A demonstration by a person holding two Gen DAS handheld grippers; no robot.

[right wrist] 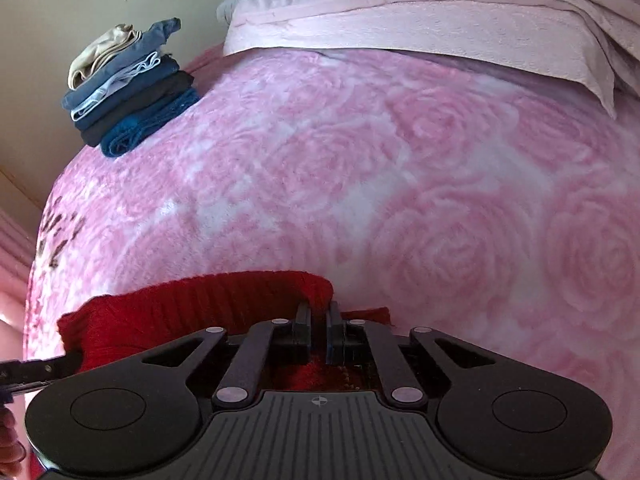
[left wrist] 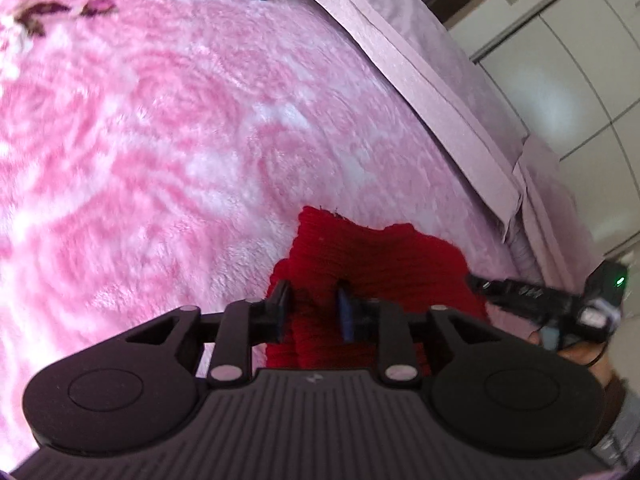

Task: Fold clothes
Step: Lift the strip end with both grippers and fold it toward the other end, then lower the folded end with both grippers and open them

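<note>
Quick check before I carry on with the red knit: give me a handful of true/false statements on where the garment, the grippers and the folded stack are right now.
1. The red knit garment lies on the pink rose-patterned blanket. True.
2. The right gripper has red knit fabric between its fingers. True: a fold of the garment's edge sits in the narrow gap.
3. The folded stack holds only red items. False: it shows blue, dark and cream pieces.
4. The left gripper is over the pillows. False: it is at the red garment, with knit between its fingers.
5. The pillows are green. False: they are pale pink.
</note>
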